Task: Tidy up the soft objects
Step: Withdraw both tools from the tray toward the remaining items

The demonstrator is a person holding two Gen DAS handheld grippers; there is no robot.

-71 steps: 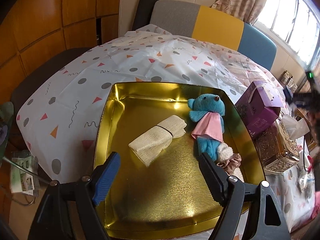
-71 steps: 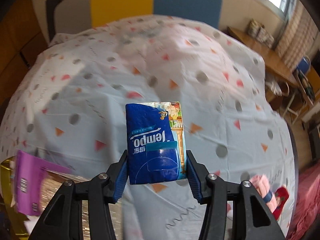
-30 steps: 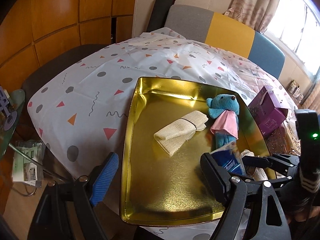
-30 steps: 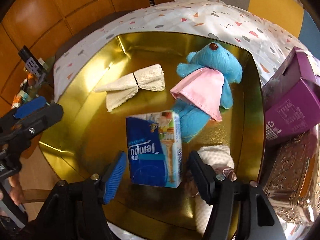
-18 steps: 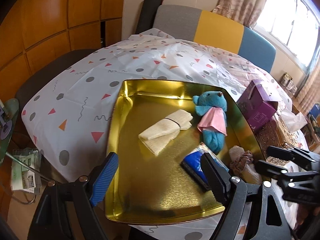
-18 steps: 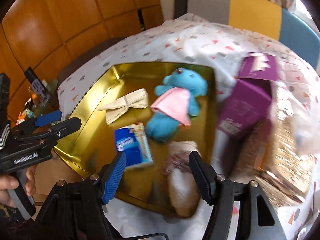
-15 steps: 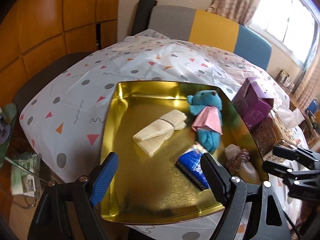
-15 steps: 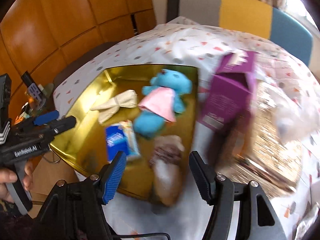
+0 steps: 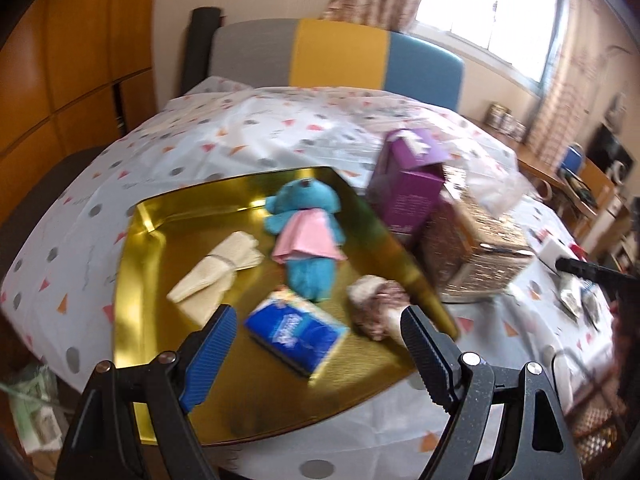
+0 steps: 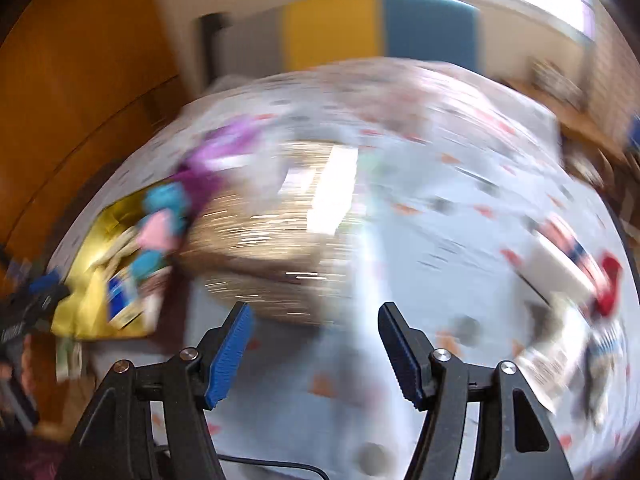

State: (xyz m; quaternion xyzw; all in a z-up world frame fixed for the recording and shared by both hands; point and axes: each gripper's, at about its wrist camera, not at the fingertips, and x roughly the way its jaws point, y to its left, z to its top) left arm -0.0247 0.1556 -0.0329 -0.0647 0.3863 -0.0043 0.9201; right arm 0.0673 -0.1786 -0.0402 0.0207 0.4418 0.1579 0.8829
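In the left wrist view a gold tray [image 9: 140,264] holds a blue tissue pack [image 9: 294,330], a blue plush bear in a pink cape [image 9: 306,232], a folded cream cloth [image 9: 216,268] and a white and brown scrunchie [image 9: 378,304]. My left gripper [image 9: 316,340] is open and empty above the tray's near edge. My right gripper [image 10: 314,334] is open and empty over the tablecloth; its view is blurred by motion. The tray [image 10: 86,300] shows at its far left. The right gripper's tip [image 9: 576,266] shows at the right edge of the left wrist view.
A purple box [image 9: 404,188] and a glittery gold box [image 9: 476,248] stand right of the tray. Small packets and a red and white item [image 10: 576,264] lie on the tablecloth to the right. A grey, yellow and blue chair [image 9: 340,56] stands behind the table.
The right gripper let go of the tissue pack in the tray, then drew back and swung right over the table. The left gripper stayed open and its view turned to the right.
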